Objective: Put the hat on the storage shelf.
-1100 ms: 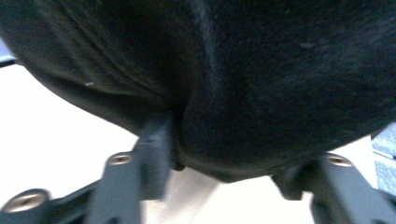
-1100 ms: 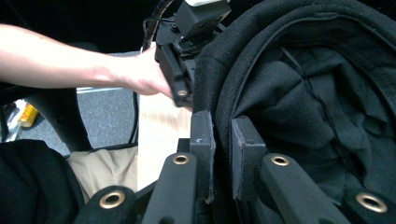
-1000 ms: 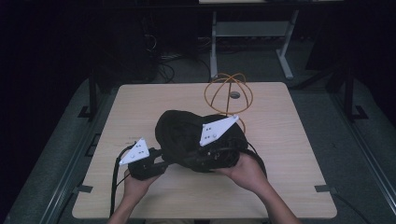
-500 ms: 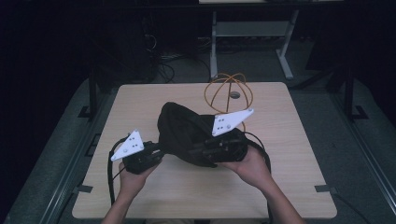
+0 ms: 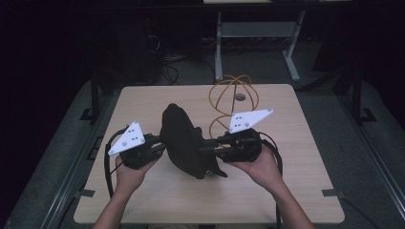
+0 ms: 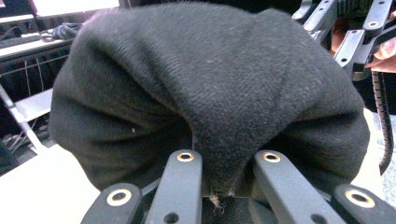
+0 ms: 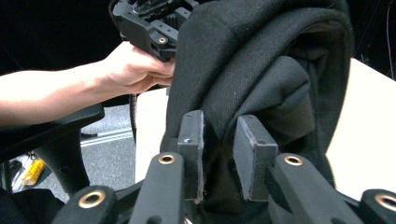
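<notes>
A black cloth (image 5: pixel 184 140) hangs bunched above the wooden table (image 5: pixel 286 191), held up between my two grippers. My left gripper (image 5: pixel 161 144) grips its left side; in the left gripper view the jaws (image 6: pixel 224 172) are pinched on a fold of the cloth (image 6: pixel 210 84). My right gripper (image 5: pixel 206 146) reaches in from the right. In the right gripper view its pads (image 7: pixel 218 149) have a fold of the cloth (image 7: pixel 261 60) between them and still touch it; these jaws have just been opening a little. Beyond the cloth there is my left gripper (image 7: pixel 149 23).
An orange wire sphere (image 5: pixel 234 95) stands on the table just behind my right gripper. Grey triangular plates top both grippers, and cables trail toward the table's front edge. A metal desk frame (image 5: pixel 258 33) stands on the dark floor beyond.
The cloth has gone from a low heap on the table to a raised, upright bundle. My left gripper has risen with it, and the right gripper has shifted to the right.
</notes>
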Tool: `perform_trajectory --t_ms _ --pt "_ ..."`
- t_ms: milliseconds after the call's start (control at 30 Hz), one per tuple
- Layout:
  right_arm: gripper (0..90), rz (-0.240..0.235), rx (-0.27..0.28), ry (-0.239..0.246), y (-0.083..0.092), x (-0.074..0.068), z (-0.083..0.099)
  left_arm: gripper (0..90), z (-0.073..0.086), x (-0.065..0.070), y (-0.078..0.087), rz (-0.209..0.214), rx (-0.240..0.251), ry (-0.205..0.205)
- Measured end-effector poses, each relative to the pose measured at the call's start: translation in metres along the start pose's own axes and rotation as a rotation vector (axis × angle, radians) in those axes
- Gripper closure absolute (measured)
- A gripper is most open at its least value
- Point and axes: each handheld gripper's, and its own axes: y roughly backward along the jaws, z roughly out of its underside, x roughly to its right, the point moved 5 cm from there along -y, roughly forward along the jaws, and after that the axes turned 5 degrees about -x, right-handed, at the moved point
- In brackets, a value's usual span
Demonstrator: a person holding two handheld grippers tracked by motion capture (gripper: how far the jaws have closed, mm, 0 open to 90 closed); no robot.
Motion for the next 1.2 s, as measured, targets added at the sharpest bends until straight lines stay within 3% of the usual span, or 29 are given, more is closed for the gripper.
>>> perform_trajectory --t_ms 133,300,467,1200 --pt "61.0 0.020 0.006 -0.015 0.007 0.005 0.003 84.2 -0.006 -0.004 0.005 0.004 -0.010 -0.004" --pt "55.2 0.036 0.001 -0.039 0.012 0.009 0.013 84.2 -0.013 -0.007 0.009 0.003 -0.020 -0.018" --pt "45.7 0.100 -0.015 -0.061 0.022 0.016 0.035 84.2 -0.020 -0.012 0.013 -0.002 -0.044 -0.036" --pt "35.3 0.229 -0.067 -0.211 0.054 0.046 0.129 84.2 -0.031 -0.034 0.007 0.022 -0.080 0.008"
